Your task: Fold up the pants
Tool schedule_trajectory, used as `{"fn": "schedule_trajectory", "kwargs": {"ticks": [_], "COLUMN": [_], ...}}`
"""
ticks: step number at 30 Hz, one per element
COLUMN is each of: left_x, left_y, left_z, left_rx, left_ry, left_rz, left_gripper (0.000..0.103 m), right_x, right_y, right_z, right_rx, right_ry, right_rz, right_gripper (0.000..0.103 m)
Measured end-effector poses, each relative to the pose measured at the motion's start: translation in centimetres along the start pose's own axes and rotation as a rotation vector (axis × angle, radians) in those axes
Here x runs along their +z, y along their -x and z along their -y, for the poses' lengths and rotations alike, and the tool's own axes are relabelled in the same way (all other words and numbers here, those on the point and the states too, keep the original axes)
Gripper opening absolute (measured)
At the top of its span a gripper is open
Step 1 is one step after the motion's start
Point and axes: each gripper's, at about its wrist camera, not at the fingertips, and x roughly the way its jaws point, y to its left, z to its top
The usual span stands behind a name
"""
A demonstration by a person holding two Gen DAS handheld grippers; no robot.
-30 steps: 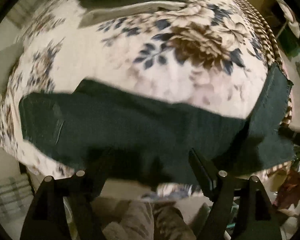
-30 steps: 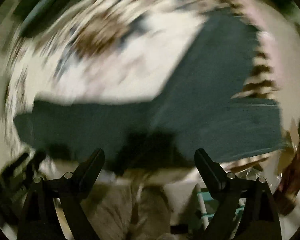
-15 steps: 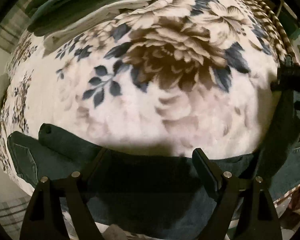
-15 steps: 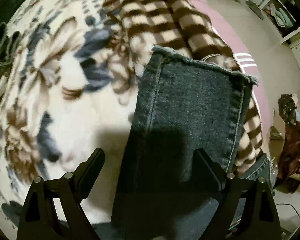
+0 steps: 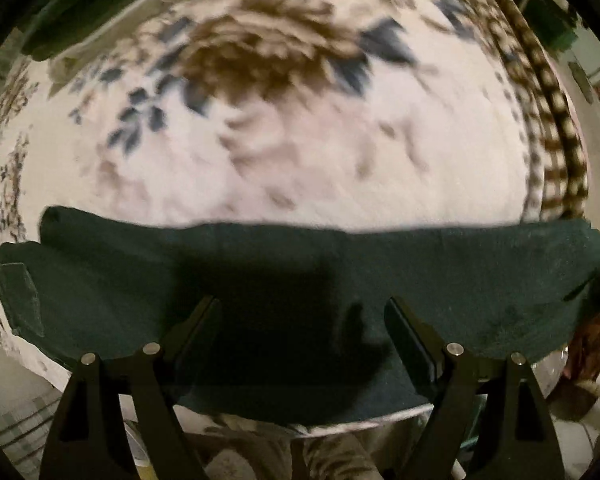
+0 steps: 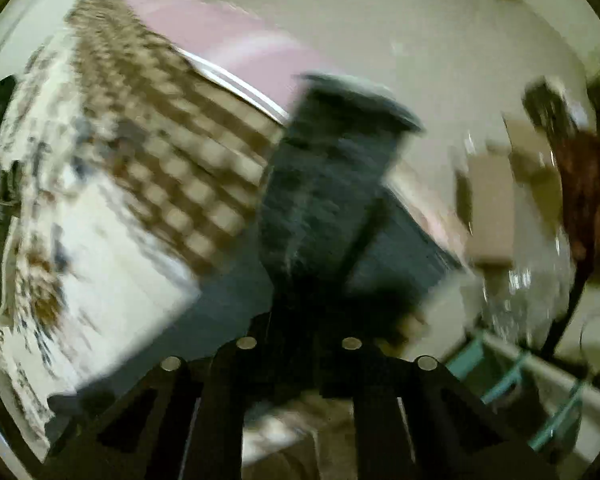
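Currently the pants, judged heavy, limp denim, are being spread along the bed's near edge; a leg end is being pinched by the right gripper, while the left gripper is being held wide. The hem is best gripped.

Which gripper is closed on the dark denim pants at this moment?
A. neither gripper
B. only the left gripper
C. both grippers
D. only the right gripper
D: the right gripper is shut on the dark denim pants, while the left gripper stands open above them.
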Motion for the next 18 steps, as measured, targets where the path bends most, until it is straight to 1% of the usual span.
{"fn": "schedule_trajectory", "kwargs": {"ticks": [1,2,3,5,6,8,9,10,11,12,13,14,16,17,18], "left_x": [-0.3,-0.6,-0.8,-1.3,-1.6,-1.8,-1.9,-2.0,-1.9,-1.9,-1.7,-1.7,-1.3,-1.4,-1.4], "left_y": [-0.4,-0.7,-1.0,-1.4,-1.6,-1.7,-1.9,-1.7,-1.7,-1.5,-1.2,-0.9,-0.2,0.1,0.3], "left_z": [0.5,0.8,1.1,1.6,1.8,2.1,2.0,2.4,2.5,2.4,2.3,2.1,1.7,1.5,1.2], "left_rx": [-0.005,-0.01,-0.011,-0.009,-0.008,-0.008,-0.007,-0.005,-0.006,-0.007,-0.007,-0.009,-0.01,-0.009,-0.008], "left_ry": [-0.006,-0.011,-0.017,-0.028,-0.03,-0.028,-0.025,-0.023,-0.022,-0.021,-0.02,-0.019,-0.02,-0.022,-0.021], "left_rz": [-0.013,-0.018,-0.021,-0.021,-0.022,-0.024,-0.024,-0.022,-0.019,-0.015,-0.01,0.001,0.021,0.032,0.04], "left_gripper": [0.083,0.083,0.083,0.083,0.083,0.083,0.083,0.083,0.083,0.083,0.083,0.083,0.083,0.083,0.083], "right_x": [-0.5,-0.9,-1.6,-1.9,-1.8,-2.1,-2.2,-1.8,-2.3,-1.8,-2.3,-2.8,-3.0,-3.4,-3.5], "right_y": [-0.4,-0.9,-1.1,-1.2,-1.3,-1.2,-1.2,-0.8,-0.3,0.0,1.1,2.4,4.8,6.6,7.6], "right_z": [1.7,3.7,5.4,7.1,7.6,8.0,8.0,7.8,7.8,7.1,6.5,5.8,3.5,2.6,2.1], "right_rx": [0.022,0.077,0.116,0.192,0.206,0.206,0.151,0.089,0.071,0.065,0.05,0.061,0.111,0.162,0.182], "right_ry": [-0.037,-0.091,-0.129,-0.191,-0.212,-0.237,-0.236,-0.233,-0.233,-0.23,-0.196,-0.156,-0.087,-0.032,-0.006], "right_rz": [-0.02,-0.027,-0.02,0.003,0.016,0.048,0.054,0.064,0.09,0.105,0.137,0.185,0.265,0.32,0.348], "right_gripper": [0.032,0.039,0.041,0.041,0.041,0.041,0.027,0.011,0.005,0.005,0.005,0.005,0.005,0.005,0.005]}}
